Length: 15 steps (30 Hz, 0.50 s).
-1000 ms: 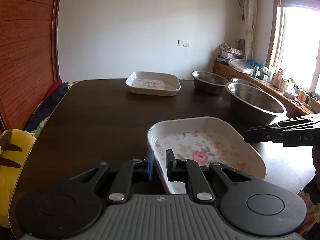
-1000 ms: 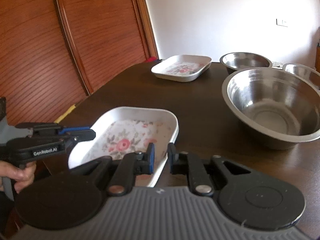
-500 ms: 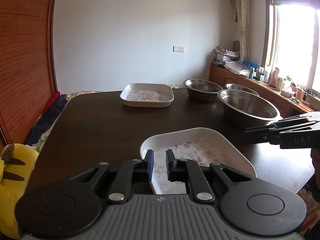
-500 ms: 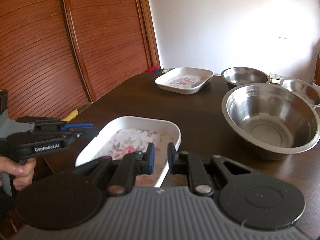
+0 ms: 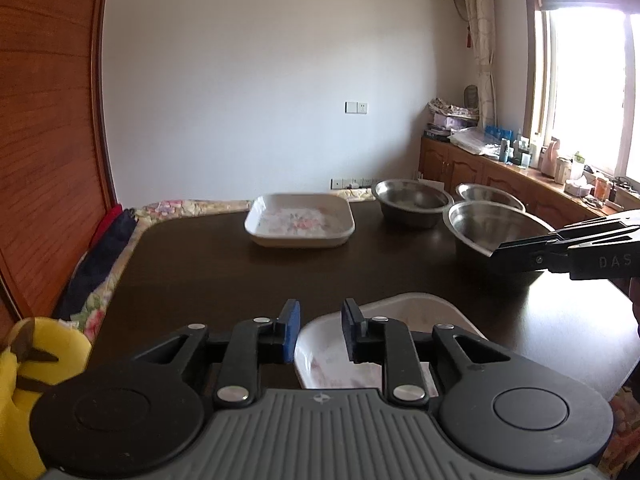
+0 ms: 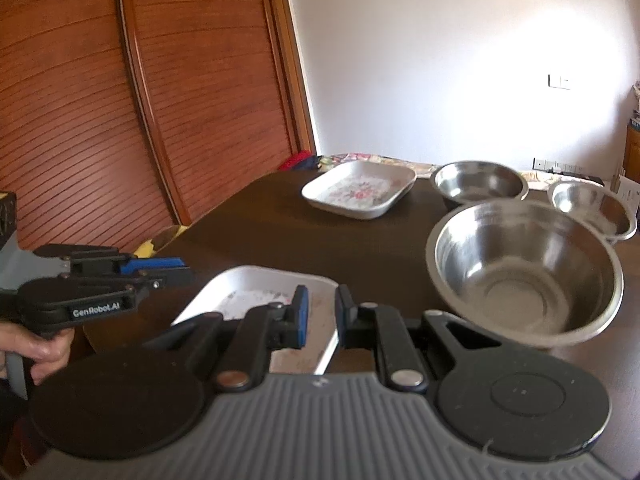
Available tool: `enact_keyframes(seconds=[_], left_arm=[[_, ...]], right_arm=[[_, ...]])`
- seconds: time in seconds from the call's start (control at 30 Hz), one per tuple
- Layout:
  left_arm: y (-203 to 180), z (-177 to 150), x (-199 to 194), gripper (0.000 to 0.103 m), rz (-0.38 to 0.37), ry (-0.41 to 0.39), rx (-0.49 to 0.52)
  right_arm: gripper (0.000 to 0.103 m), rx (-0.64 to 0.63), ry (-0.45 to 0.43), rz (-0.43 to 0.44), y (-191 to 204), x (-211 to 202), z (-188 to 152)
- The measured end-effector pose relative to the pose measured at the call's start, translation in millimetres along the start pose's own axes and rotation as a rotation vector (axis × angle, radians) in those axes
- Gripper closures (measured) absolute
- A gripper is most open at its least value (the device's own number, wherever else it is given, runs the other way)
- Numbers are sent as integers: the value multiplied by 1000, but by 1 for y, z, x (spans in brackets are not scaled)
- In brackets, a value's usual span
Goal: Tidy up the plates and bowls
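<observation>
Floral plate (image 5: 404, 316), low in both frames on the desk (image 5: 208, 272), sits freed as the left tool (image 5: 320, 330) has just parted narrowly off its rim, right tool (image 6: 322, 314) pinching its edge

On the table (image 5: 208, 280), the near plate (image 5: 420, 312) lies directly under and ahead of my fingers (image 5: 290, 332), its rim between them. The far plate (image 5: 300, 220) sits well ahead of my fingers, slightly left. The large bowl (image 6: 524, 268) stands ahead and right of my fingers; two smaller bowls (image 6: 480, 182) (image 6: 592, 206) sit behind it.
</observation>
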<state>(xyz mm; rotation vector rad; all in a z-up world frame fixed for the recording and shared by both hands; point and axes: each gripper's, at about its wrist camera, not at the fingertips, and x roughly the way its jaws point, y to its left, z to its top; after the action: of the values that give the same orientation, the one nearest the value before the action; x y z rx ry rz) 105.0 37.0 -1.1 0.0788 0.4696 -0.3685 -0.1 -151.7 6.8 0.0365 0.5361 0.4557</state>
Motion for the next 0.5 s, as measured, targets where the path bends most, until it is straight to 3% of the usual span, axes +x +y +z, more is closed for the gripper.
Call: enact_keyframes(seconds=[0.4,0.43,0.5], left_arm=[[18,41,38,29,21,-22,24],[21,44,42,28,24,-21,24],[27,50,51,28,29,-22,22]], right_arm=[[86,-37,-10,4,-5,28,45],[85,-42,-6,5,-5,33,49],[73,-54,-1,3,-6,43,56]])
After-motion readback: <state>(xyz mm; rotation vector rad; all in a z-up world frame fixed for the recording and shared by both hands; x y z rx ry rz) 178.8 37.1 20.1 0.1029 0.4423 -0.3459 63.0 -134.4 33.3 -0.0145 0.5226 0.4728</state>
